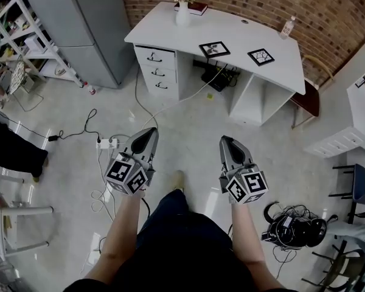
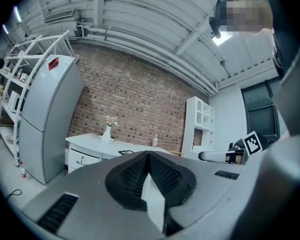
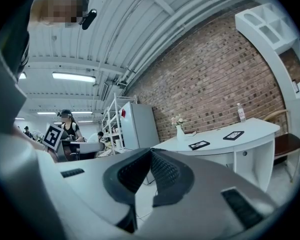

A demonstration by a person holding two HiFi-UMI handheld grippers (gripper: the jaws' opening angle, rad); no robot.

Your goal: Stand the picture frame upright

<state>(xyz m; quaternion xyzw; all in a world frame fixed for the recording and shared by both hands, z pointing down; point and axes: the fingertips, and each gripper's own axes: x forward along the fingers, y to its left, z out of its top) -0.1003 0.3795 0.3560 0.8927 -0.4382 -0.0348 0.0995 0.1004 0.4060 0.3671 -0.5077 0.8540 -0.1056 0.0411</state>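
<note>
Two black picture frames lie flat on the white desk (image 1: pixel 170 29): one (image 1: pixel 214 49) near its middle, the other (image 1: pixel 261 56) to its right. They also show in the right gripper view, the nearer frame (image 3: pixel 198 145) and the farther frame (image 3: pixel 233 135). My left gripper (image 1: pixel 151 132) and right gripper (image 1: pixel 225 142) hang over the floor, well short of the desk, both shut with nothing in them. The left gripper (image 2: pixel 148 155) and right gripper (image 3: pixel 151 151) show their jaws pressed together.
A white vase with flowers (image 1: pixel 183 5) and a book (image 1: pixel 196 8) stand at the desk's back, a small bottle (image 1: pixel 287 27) at its right end. A grey fridge (image 1: pixel 85 23) is left of the desk. Cables and a power strip (image 1: pixel 106 143) lie on the floor, a chair (image 1: pixel 307 99) at the right.
</note>
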